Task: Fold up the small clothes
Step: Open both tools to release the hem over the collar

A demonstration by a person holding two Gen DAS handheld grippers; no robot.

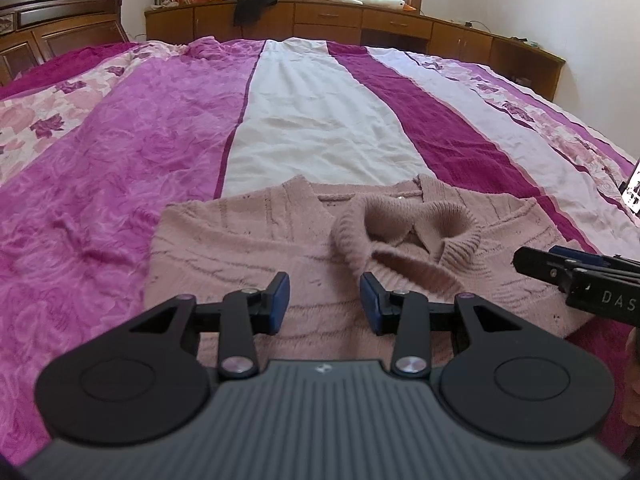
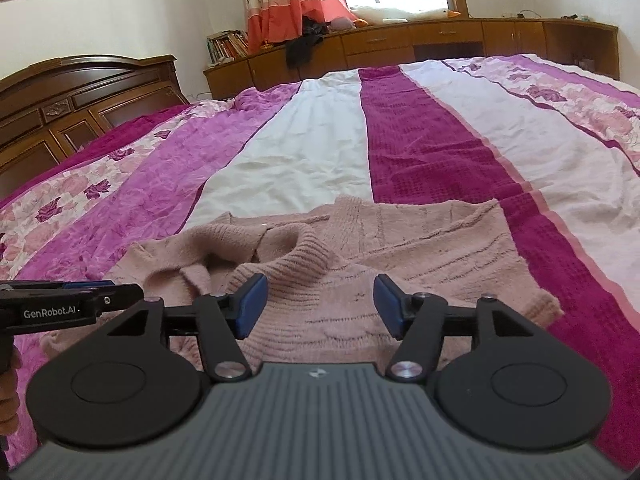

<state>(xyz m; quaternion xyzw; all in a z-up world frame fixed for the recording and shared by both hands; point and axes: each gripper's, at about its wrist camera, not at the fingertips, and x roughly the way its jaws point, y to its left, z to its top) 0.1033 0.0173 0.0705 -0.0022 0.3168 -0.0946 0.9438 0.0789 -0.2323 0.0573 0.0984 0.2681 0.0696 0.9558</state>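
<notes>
Your dusty-pink cable-knit sweater (image 1: 256, 248) lies on the near part of the bed, resting on the bedspread of magenta, white and floral stripes (image 1: 320, 120), with its ribbed turtleneck collar (image 1: 404, 232) turned toward you and flopped open on top of the body. Its long side runs left to right across your view, crosswise to the stripes, which run away toward the low wooden cabinets (image 1: 328, 20) under the window. In the right wrist view the same garment (image 2: 420, 256) spreads out flat to the right of the collar (image 2: 280, 256), and a ribbed cuff or edge (image 2: 544, 304) sticks out at its right end. Your left gripper (image 1: 324, 304) hovers low over the near side of the knit with its blue-padded fingers (image 1: 280, 300) spread apart and nothing between them. Your right gripper (image 2: 320, 306) sits likewise above the knit just on your side of the collar, jaws parted and empty. The two tools are close beside each other, each showing at the edge of the other's view.
</notes>
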